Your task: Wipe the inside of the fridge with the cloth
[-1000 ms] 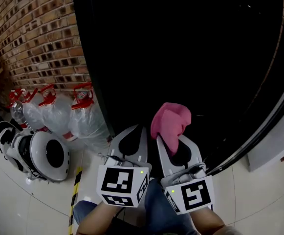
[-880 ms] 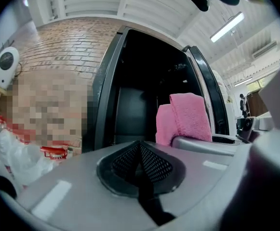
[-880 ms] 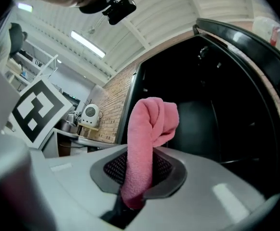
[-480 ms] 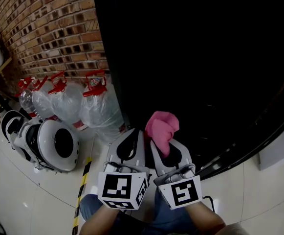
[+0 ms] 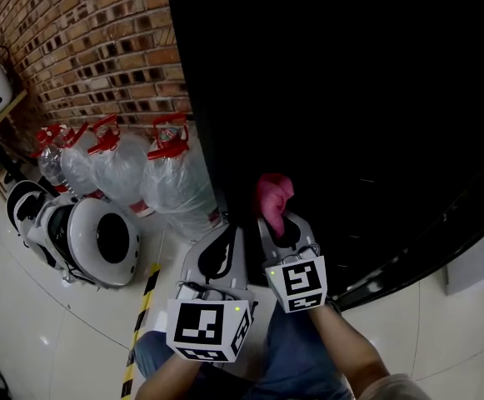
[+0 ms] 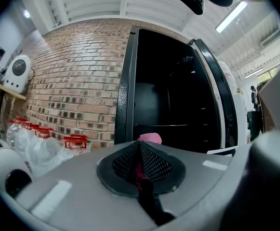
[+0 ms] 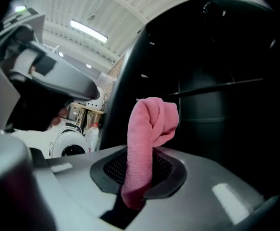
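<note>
The fridge point(image 5: 350, 98) stands open, its inside dark; shelves show faintly in the left gripper view point(image 6: 173, 97). A pink cloth point(image 5: 272, 197) sticks up out of my right gripper point(image 5: 278, 221), which is shut on it and held at the lower front edge of the fridge opening. In the right gripper view the cloth point(image 7: 150, 129) rises folded from between the pads of that gripper point(image 7: 139, 163), with dark shelves behind. My left gripper point(image 5: 223, 233) sits just left of it, shut with nothing held point(image 6: 140, 147); the cloth point(image 6: 150, 138) peeks over its tip.
Three wrapped water bottles with red caps point(image 5: 167, 182) stand against the brick wall point(image 5: 100, 48) left of the fridge. A white round machine point(image 5: 100, 240) lies on the tiled floor point(image 5: 75, 340). The fridge door's edge point(image 5: 441, 248) curves along the right.
My right gripper has moved forward and up with the cloth, nearer the fridge opening, and turned a little. The left gripper has stayed about where it was.
</note>
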A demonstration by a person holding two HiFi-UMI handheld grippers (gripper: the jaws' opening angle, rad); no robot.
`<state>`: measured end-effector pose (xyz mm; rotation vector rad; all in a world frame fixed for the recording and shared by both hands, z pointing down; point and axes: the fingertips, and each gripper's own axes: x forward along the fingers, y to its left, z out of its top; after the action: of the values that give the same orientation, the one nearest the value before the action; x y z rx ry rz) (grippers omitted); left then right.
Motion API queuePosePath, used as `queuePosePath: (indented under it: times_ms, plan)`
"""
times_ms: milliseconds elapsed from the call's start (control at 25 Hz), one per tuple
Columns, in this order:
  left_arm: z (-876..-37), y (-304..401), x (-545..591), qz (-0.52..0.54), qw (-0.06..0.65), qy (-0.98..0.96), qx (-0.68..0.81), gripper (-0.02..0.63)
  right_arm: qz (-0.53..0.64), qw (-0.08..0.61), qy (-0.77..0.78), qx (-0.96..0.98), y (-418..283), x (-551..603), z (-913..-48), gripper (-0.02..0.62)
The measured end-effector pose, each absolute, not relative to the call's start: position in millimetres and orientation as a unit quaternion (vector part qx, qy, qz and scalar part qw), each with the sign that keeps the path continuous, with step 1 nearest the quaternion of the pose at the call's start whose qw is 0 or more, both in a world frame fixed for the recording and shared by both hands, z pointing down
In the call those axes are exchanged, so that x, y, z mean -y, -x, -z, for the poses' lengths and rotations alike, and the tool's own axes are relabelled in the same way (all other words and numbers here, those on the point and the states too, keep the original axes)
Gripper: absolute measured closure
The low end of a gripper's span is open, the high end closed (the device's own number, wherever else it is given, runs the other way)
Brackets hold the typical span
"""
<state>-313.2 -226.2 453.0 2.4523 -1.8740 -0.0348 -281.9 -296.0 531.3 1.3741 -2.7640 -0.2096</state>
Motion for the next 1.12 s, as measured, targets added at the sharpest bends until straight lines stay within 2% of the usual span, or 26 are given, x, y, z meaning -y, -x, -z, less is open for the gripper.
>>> queuePosePath:
  times_ms: [640, 1120]
  plan:
    - [-452.1, 296.0, 236.7, 0.007, 0.034, -0.784, 0.62, 0.597, 0.094, 0.074, -0.504, 0.856, 266.7, 448.1, -530.7, 0.537]
    - [-458.9, 275.6, 249.6, -0.009, 0.033, -0.793, 0.609, 0.597, 0.062, 0.089, -0.561, 0.821, 229.4, 495.4, -545.0, 0.537]
